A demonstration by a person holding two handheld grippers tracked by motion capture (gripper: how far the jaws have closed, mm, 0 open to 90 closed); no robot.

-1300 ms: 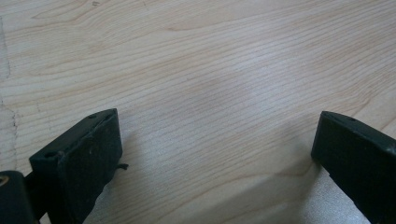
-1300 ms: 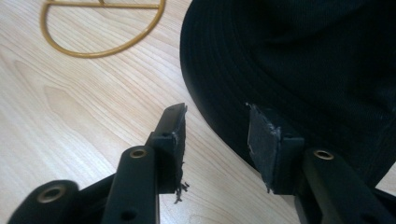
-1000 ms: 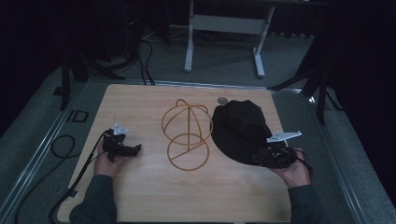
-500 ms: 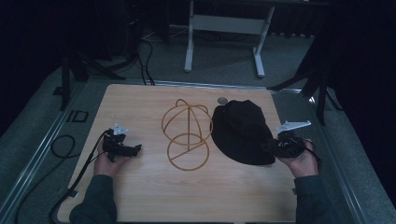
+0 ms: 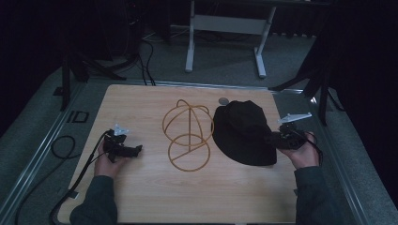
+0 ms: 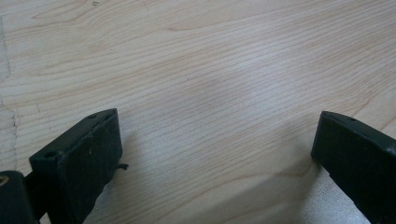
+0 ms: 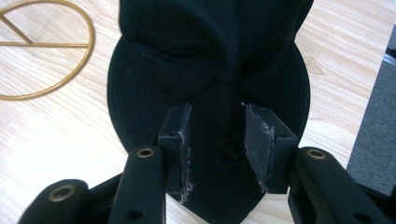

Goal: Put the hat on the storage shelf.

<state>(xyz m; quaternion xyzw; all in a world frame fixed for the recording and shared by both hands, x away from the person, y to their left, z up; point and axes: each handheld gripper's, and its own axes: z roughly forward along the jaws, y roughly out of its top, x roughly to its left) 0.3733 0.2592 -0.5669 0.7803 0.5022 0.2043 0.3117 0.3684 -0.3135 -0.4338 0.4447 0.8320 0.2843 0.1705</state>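
A black fabric brimmed hat (image 5: 245,133) lies on the pale wooden worktop (image 5: 150,197), its brim edge between the jaws of the right hand-held gripper (image 7: 219,149), which are part-closed around the cloth with a gap showing. Just beyond the hat from that gripper stands a gold wire hat stand (image 5: 187,133). Well apart on the far side, the left hand-held gripper (image 5: 123,149) rests wide open over bare wood.

A black hat (image 5: 246,133) lies beside a gold wire stand (image 5: 187,133) on the pale wood-grain surface (image 5: 141,187); the jaws are black; grey carpet floor (image 5: 28,140).
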